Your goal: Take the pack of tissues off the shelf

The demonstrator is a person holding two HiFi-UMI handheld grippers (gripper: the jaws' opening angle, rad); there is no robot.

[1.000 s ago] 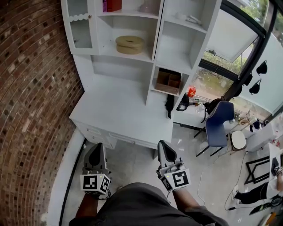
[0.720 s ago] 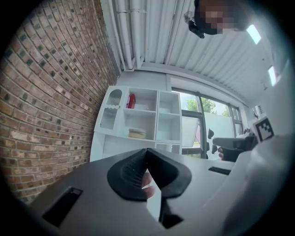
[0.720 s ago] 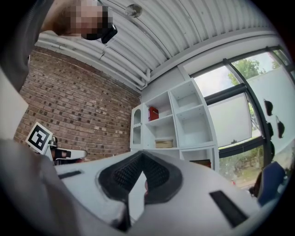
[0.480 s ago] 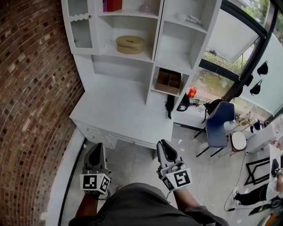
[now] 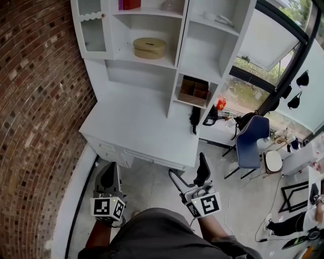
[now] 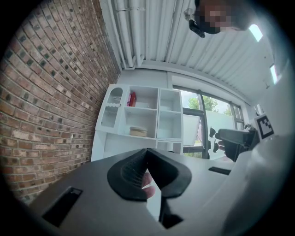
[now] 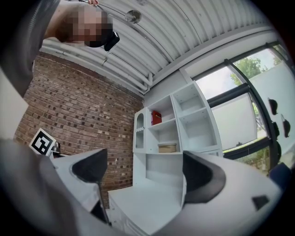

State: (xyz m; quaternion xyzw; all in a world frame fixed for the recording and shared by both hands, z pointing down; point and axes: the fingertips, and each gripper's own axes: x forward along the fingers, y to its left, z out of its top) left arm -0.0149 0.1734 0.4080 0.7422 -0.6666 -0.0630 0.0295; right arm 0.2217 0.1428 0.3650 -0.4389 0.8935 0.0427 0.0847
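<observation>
A white shelf unit (image 5: 174, 50) stands on a white desk (image 5: 136, 126) ahead of me. A red pack (image 5: 129, 4) sits on its top shelf, also seen as the red pack (image 7: 156, 117) and the red pack (image 6: 132, 98). One shelf lower lies a round tan box (image 5: 150, 48). Both grippers hang low in front of the desk, well short of the shelves. My left gripper (image 5: 109, 178) is shut with nothing in it. My right gripper (image 5: 188, 167) is open; its jaws have just been opening, and nothing is between them.
A brick wall (image 5: 35, 111) runs along the left. A brown divided box (image 5: 192, 92) fills a lower cubby. To the right are a blue chair (image 5: 250, 141), a cluttered side table (image 5: 223, 126) and large windows.
The right gripper's jaws have spread from shut to wide open. The left gripper has stayed as it was.
</observation>
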